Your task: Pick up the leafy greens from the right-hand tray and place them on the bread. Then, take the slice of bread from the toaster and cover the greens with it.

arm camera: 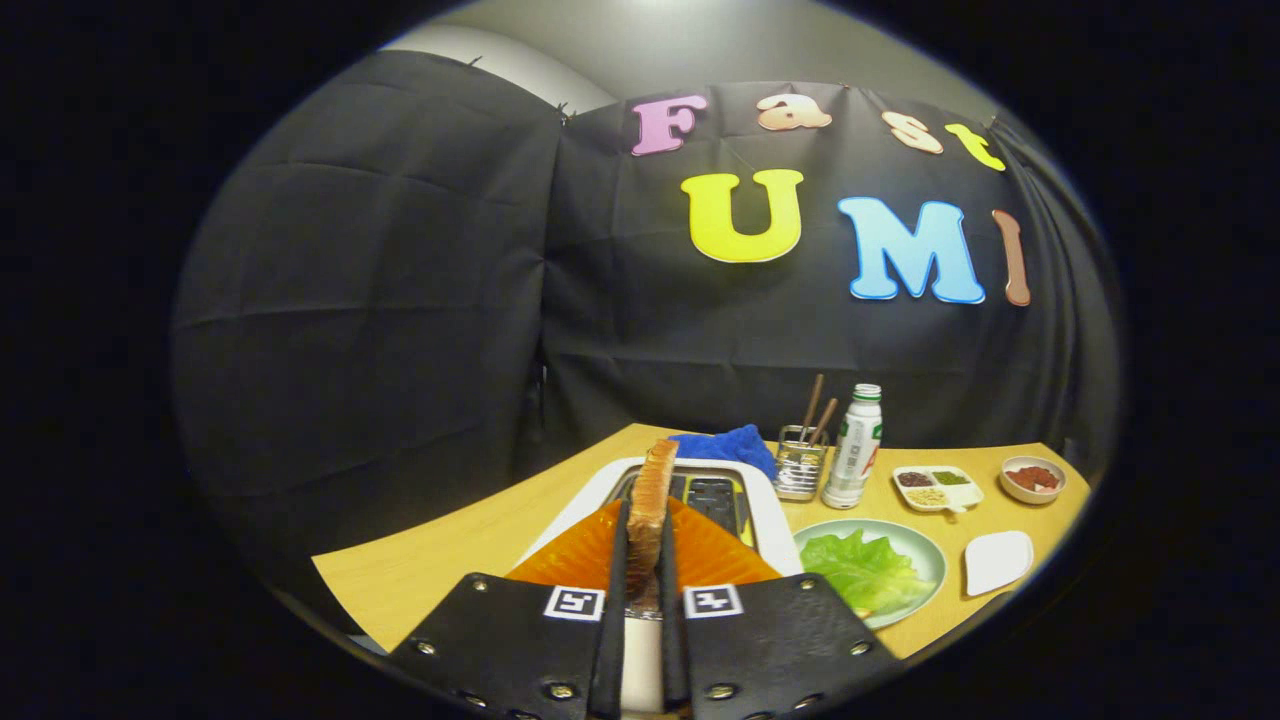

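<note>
My gripper (641,545) is shut on a toasted slice of bread (652,495), which stands on edge between the two fingers and sticks out ahead of them, above the white toaster (770,520) and its slots. To the right of the toaster sits a pale green plate (925,553) with leafy greens (862,572) lying on it. Whether bread lies under the greens I cannot tell.
Behind the toaster lies a blue cloth (728,445). To its right stand a metal holder with chopsticks (800,465) and a white bottle (855,447). Further right are a divided spice dish (936,487), a small bowl of red powder (1033,478) and a white square dish (998,560). The wooden table (440,560) ends near my fingers.
</note>
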{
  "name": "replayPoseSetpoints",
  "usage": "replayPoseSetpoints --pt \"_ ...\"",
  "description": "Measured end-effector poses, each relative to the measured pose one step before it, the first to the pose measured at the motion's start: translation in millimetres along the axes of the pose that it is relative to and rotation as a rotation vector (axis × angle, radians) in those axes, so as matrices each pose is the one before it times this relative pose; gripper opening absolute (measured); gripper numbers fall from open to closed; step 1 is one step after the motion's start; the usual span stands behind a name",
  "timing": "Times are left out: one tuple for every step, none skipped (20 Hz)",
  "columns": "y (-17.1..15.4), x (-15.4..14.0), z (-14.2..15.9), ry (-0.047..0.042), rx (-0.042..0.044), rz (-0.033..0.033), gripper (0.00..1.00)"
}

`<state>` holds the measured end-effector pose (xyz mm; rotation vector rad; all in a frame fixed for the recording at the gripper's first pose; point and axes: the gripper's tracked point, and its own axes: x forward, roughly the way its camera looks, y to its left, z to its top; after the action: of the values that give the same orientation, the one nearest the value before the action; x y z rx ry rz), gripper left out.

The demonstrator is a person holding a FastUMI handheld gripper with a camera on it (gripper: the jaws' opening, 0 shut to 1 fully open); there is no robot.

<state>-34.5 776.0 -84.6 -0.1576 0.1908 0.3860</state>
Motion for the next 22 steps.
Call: replayPoseSetpoints --pt "0.18 4.06 -2.13 0.00261 0.00368 0.01131 0.16" --pt "-0.75 2.04 1.89 -0.00785 0.0022 0.0066 0.16" --pt "-1.66 -0.43 -0.31 -0.00447 0.02372 -0.00601 0.1" --pt "0.95 -0.32 -1.83 0.0096 0.00103 0.00762 0.05" --pt "1.13 0.48 0.18 -0.00068 -0.0062 0.00576 0.05" --pt "0.57 -1.42 1.15 -0.00637 -0.00783 -0.00021 0.05" --pt "0.93 -0.67 0.54 -0.00603 -0.00836 0.00369 0.05" --pt "0.73 -0.35 0.46 -0.00516 -0.01178 0.00659 0.05" --pt "0.64 0.93 0.06 -0.01003 -0.00046 0.0094 0.05" --pt "-0.25 -0.59 -0.96 0.00313 0.00151 0.00838 0.05" --pt "-0.81 0.01 -1.05 0.00028 0.00757 0.00411 0.05" --pt "-0.54 0.53 1.47 -0.00261 0.01199 0.00375 0.05" --pt "-1.56 0.27 0.61 0.00498 -0.00169 0.00072 0.05" --pt "-0.72 0.11 1.33 -0.00134 0.00437 0.00232 0.05" --pt "-0.45 -0.78 2.36 -0.0076 0.01087 -0.00084 0.04" --pt "-0.34 -0.05 1.87 -0.00047 0.00168 -0.00183 0.04" --pt "1.07 -0.31 1.61 -0.00093 0.00042 0.00407 0.04" --pt "-0.33 -1.07 2.65 -0.002 -0.00827 -0.00191 0.04" --pt "-0.73 -1.52 3.04 -0.00765 0.0039 -0.00158 0.04" --pt "-0.5 -0.26 4.29 -0.01003 0.00479 -0.00466 0.05" --pt "-1.68 -1.61 6.16 -0.01037 -0.0044 -0.0056 0.04" --pt "-0.9 0.44 4.29 -0.00306 -0.00553 -0.00581 0.04"
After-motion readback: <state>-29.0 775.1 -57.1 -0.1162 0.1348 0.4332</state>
